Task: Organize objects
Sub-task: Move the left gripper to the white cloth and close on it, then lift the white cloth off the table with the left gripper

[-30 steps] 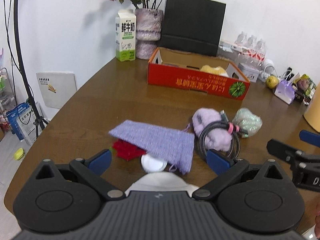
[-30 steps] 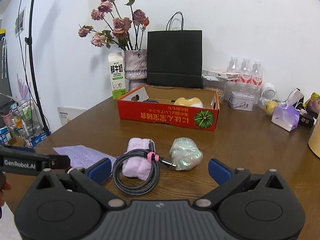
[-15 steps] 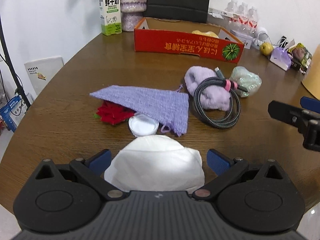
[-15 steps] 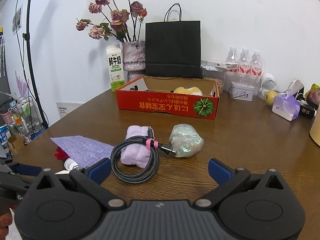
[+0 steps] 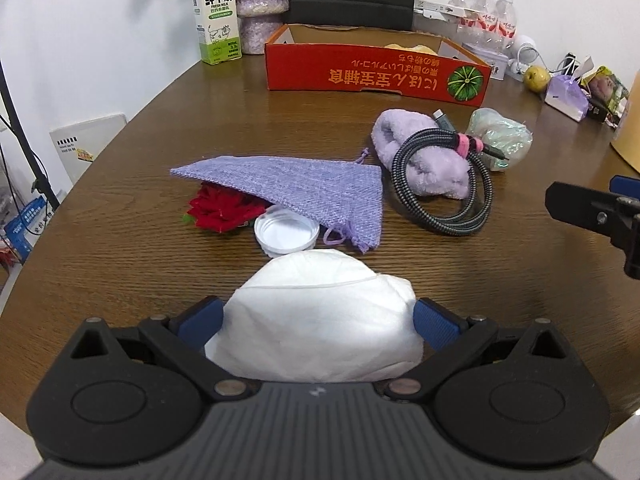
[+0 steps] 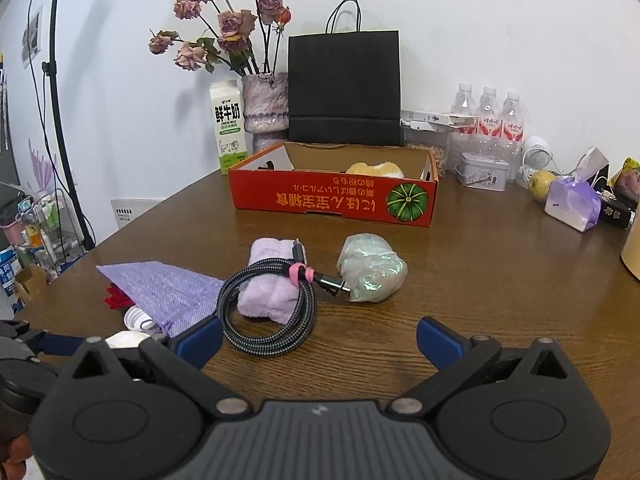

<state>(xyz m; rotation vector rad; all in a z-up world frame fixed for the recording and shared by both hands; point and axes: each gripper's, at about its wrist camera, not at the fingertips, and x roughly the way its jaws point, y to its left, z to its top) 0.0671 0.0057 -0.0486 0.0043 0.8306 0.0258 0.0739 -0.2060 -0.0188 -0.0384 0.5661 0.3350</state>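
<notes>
Between the spread blue fingers of the left tool (image 5: 316,322) sits one white face mask (image 5: 320,320), its sides just at the pads; whether they press it cannot be told. Just ahead of that tool, going left to right on the table (image 5: 140,120), lie one red fabric flower (image 5: 218,210), one white plastic lid (image 5: 286,234) and one purple woven pouch (image 5: 296,188) draped over both. Right of the pouch, and ahead-left of the right tool (image 6: 318,338), one lilac towel roll (image 6: 268,280) carries one coiled braided cable (image 6: 268,320) with a pink tie, whose plug touches one iridescent bundle (image 6: 372,270). The right tool stands wide open and empty above bare table. Farther ahead sit one red cardboard box (image 6: 332,200), one milk carton (image 6: 228,128), one black paper bag (image 6: 344,88) and three water bottles (image 6: 490,114).
</notes>
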